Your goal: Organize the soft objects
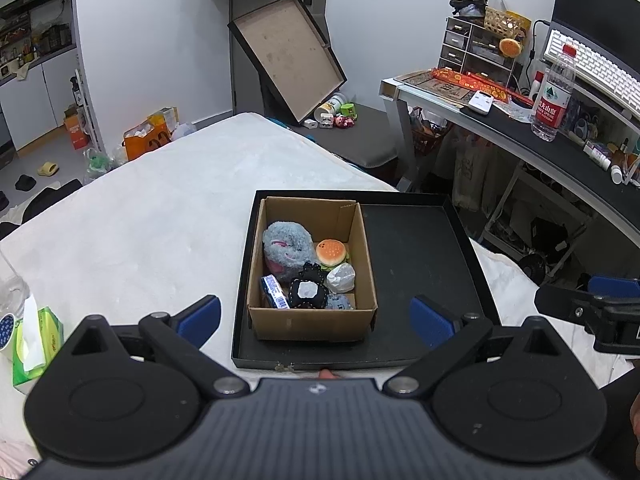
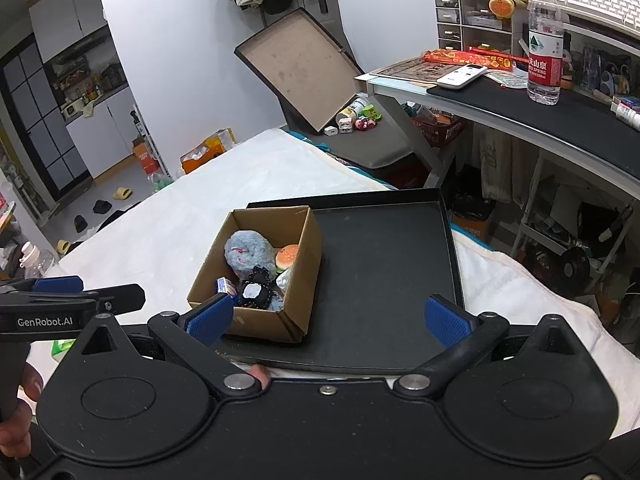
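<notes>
A brown cardboard box (image 1: 312, 322) sits in the left part of a flat black tray (image 1: 420, 248), and the tray lies on a bed with a white cover (image 1: 152, 208). The soft things are all inside the box — a fluffy grey plush (image 1: 286, 250), a little burger toy (image 1: 331, 252), a black plush with a white patch (image 1: 307, 291), a white crinkly lump (image 1: 341, 278) and a small blue and white pack (image 1: 275, 291). The rest of the tray is bare.

The left gripper (image 1: 316, 316) hangs just in front of the box, its jaws spread wide and holding nothing. The right gripper (image 2: 328, 316) is beside it, over the near edge of the tray — its jaws are spread wide too, with nothing between them.
</notes>
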Tool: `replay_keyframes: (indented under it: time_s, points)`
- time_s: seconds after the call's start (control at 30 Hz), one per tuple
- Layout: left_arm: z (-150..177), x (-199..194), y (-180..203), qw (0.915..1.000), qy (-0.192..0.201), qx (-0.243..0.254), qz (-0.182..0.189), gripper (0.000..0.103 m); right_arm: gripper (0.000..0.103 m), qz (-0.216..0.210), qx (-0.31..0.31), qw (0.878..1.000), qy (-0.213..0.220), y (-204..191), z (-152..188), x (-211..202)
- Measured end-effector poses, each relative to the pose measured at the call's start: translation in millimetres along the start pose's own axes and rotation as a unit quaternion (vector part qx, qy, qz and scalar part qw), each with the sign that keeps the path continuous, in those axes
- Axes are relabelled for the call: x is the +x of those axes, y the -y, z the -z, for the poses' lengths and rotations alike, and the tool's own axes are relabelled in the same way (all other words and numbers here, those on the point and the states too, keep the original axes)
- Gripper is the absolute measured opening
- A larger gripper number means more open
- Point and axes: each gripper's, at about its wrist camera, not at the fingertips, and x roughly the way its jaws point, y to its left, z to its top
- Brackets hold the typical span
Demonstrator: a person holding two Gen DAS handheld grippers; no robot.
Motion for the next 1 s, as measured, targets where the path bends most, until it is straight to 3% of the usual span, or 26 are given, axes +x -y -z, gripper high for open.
replay_keyframes:
  time_s: [1.0]
  points:
    - [-0.2, -1.4, 1.4, 1.0, -0.001, 0.003, 0.001, 0.1, 0.103, 0.005, 0.002, 1.0, 0.0, 2.6, -1.4, -0.6]
